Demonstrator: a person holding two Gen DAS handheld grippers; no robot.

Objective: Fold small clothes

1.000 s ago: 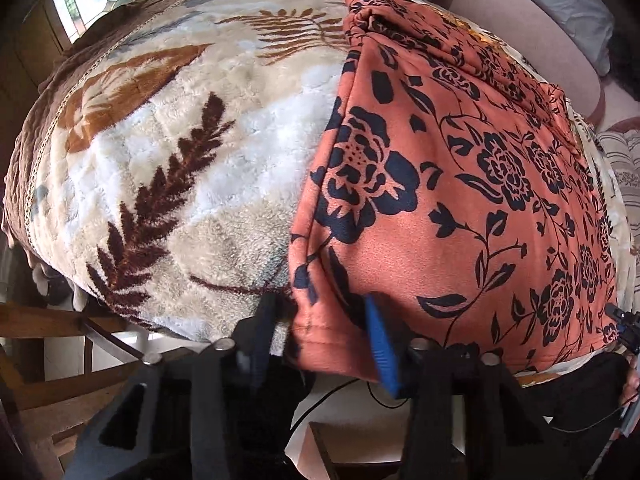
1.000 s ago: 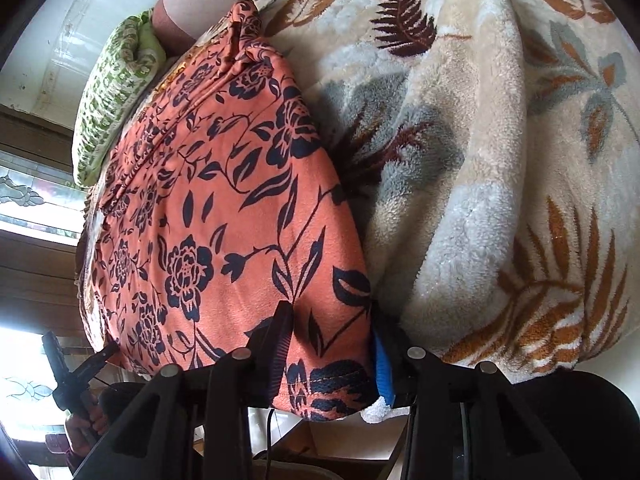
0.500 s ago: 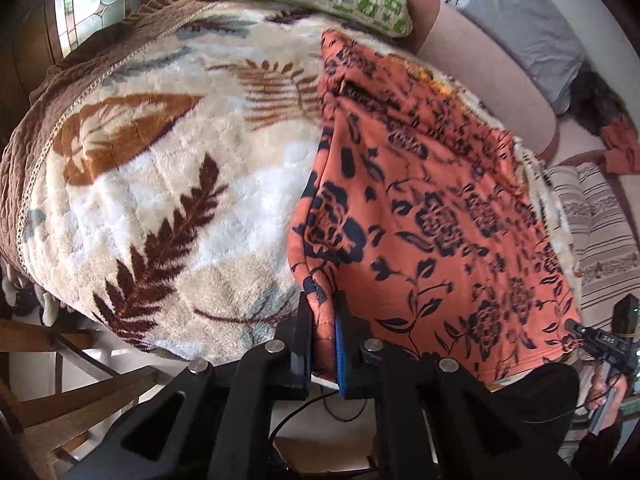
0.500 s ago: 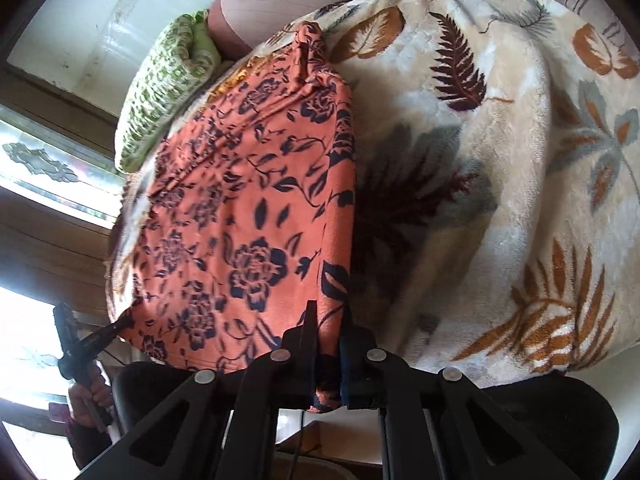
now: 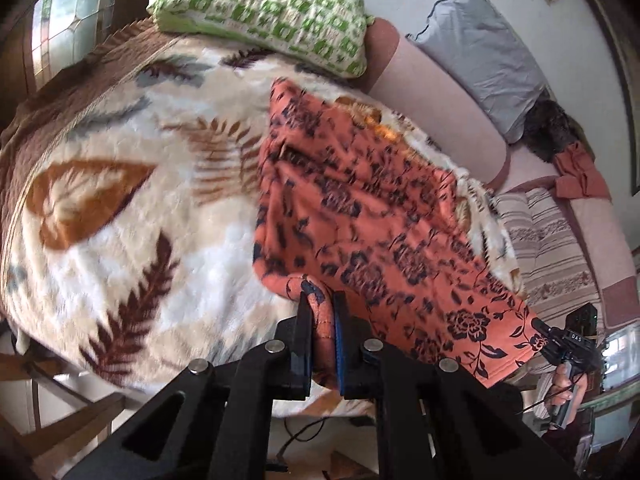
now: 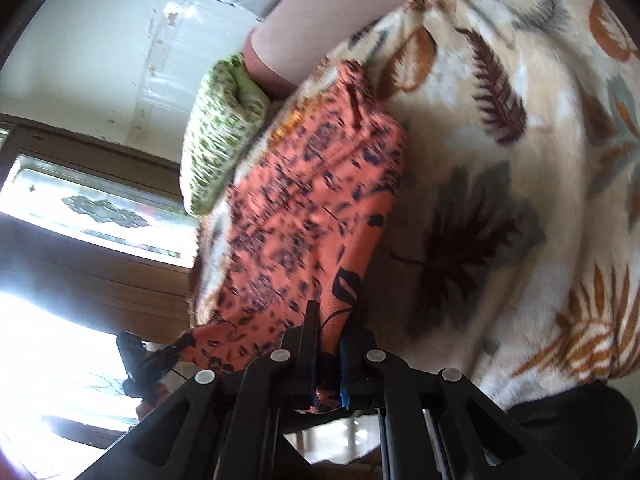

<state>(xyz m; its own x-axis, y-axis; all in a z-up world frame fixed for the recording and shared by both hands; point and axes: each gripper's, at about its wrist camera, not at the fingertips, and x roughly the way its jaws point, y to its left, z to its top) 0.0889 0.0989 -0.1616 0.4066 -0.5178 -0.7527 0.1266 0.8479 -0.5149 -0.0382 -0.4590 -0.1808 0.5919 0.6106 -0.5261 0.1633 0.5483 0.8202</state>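
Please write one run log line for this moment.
left gripper: shut on orange floral garment | right gripper: shut on it | leaf-print blanket underneath

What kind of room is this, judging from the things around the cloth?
Probably a living room or bedroom at home: a plush leaf-print blanket covers the surface, a green crocheted pillow lies at its far end, and a pink sofa back stands behind.

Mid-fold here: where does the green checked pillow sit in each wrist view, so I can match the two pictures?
Left wrist view: the green checked pillow lies at top centre, beyond the far end of the orange floral garment.
Right wrist view: the pillow is left of centre, turned on end, beside the garment's far end.
Shared landmark: the leaf-print blanket under the garment.
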